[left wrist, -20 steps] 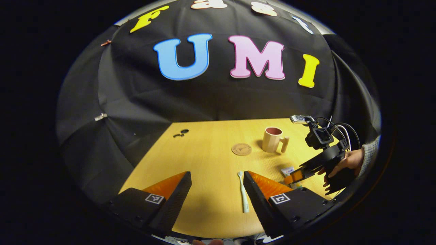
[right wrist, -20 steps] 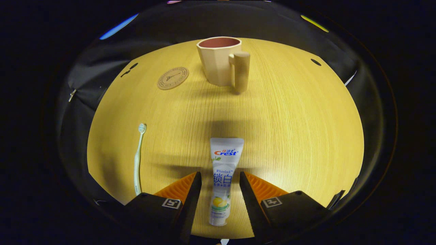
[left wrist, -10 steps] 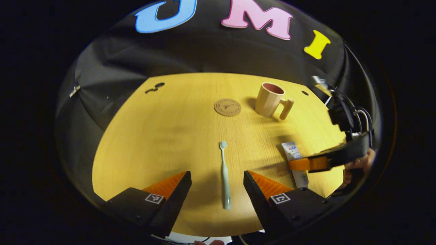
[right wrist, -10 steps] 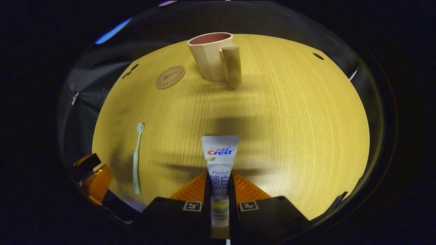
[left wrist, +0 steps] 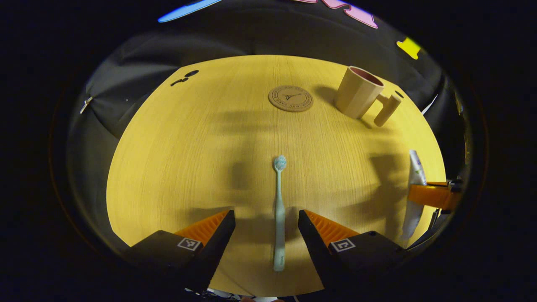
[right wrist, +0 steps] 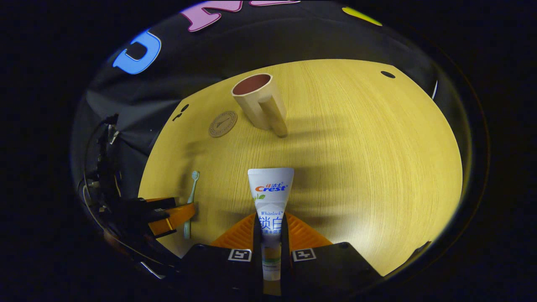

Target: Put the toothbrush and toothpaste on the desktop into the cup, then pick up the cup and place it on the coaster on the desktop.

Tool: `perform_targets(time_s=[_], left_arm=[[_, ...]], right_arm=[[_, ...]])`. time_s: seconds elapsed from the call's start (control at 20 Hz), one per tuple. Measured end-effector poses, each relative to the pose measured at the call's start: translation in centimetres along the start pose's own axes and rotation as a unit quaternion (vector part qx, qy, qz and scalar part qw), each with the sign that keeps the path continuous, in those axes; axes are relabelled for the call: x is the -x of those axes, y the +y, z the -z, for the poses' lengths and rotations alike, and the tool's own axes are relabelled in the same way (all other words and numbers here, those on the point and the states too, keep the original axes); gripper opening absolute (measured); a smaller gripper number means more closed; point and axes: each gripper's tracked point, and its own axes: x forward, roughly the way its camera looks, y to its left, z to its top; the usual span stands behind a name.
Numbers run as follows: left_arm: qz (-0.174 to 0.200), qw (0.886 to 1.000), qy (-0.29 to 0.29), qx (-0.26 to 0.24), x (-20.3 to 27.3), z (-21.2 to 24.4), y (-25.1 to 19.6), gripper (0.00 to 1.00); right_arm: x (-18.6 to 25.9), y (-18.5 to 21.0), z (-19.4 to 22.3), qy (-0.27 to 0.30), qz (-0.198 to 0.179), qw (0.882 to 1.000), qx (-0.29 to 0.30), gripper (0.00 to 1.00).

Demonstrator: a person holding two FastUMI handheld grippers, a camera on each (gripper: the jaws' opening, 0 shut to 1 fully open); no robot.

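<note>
gripping the toothpaste tube [right wrist: 270, 201], the right gripper [right wrist: 271, 235] has both fingers pressed against the tube's lower body, jaws nearly closed around it; the crimped end points forward toward the cup [right wrist: 256, 100]. in the left gripper view the same tube [left wrist: 415, 176] appears at the far right, clamped by the other gripper's finger. the left gripper [left wrist: 266, 222] is spread wide with nothing held; the toothbrush [left wrist: 279, 209] lies flat on the wooden desktop [left wrist: 188, 147], centred in the gap between the two fingers, touching neither, bristle head pointing away from the claw. the cup stands upright at the far right of the desktop, handle toward the right gripper. the round coaster [left wrist: 290, 98] lies just left of the cup, bare.
</note>
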Motion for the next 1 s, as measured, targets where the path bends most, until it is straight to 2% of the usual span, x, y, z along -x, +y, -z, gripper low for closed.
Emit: perform_targets(time_s=[0.25, 0.4, 0.45, 0.5, 0.55, 0.6, 0.75, 0.9, 1.0], left_arm=[[-0.004, 1.0, 0.018, 0.005, -0.6, 0.1, 0.0, 0.93], [-0.008, 0.999, 0.032, 0.011, -0.7, -0.1, -0.3, 0.52], [-0.006, 0.999, 0.037, 0.007, -0.8, 0.1, -0.6, 0.51], [-0.003, 0.999, 0.036, -0.001, -0.8, -0.1, -0.8, 0.38], [0.0, 0.999, 0.035, -0.008, -0.8, -0.2, -1.1, 0.33], [0.001, 0.999, 0.029, -0.014, -0.7, -0.3, -1.2, 0.2], [0.009, 1.0, 0.004, -0.02, -0.6, -0.5, -1.3, 0.06], [0.048, 0.999, -0.023, 0.002, 0.1, -1.1, -2.0, 0.07], [0.07, 0.995, -0.072, 0.005, 2.0, -2.9, -2.6, 0.06]], right_arm=[[1.0, -0.3, -1.4, -0.015, -0.013, 1.0, -0.005, 0.2], [1.4, -0.2, -1.8, -0.021, -0.021, 1.0, -0.008, 0.2], [1.4, -0.2, -1.8, -0.02, -0.023, 1.0, -0.007, 0.2], [1.4, -0.2, -1.9, -0.019, -0.023, 1.0, -0.005, 0.2], [1.4, -0.2, -1.9, -0.019, -0.023, 1.0, -0.004, 0.2], [1.5, -0.2, -2.1, -0.022, -0.024, 0.999, -0.005, 0.2], [1.9, -0.3, -2.6, -0.036, -0.024, 0.999, -0.012, 0.2], [2.9, -0.2, -3.8, -0.059, -0.03, 0.998, -0.011, 0.2], [4.1, 0.3, -5.5, -0.093, -0.044, 0.995, -0.006, 0.2]])
